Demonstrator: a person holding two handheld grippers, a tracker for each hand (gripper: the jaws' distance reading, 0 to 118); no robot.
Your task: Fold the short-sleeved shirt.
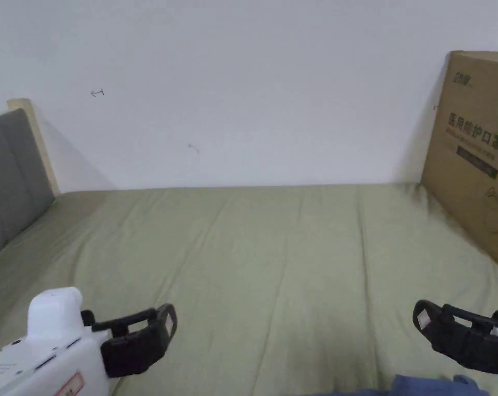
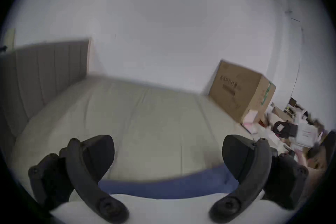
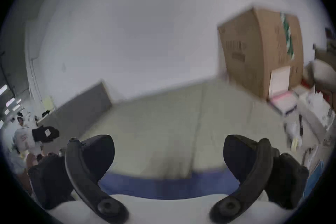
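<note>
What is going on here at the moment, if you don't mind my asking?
A person holds a two-jaw gripper in each hand over a bed with a green sheet. The left gripper and the right gripper both hang open above the sheet, gripping nothing. A strip of blue cloth, probably the shirt, lies at the near edge. Folding has not begun. A cardboard box stands at the far right.

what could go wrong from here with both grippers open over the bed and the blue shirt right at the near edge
1. The blue shirt lies at the near edge of the bed, mostly out of the head view, so a grasp may catch the wrong part.
2. The left gripper and right gripper, both open, hover above the sheet and could pinch it along with the shirt.
3. The cardboard box on the right limits room for spreading.
</note>
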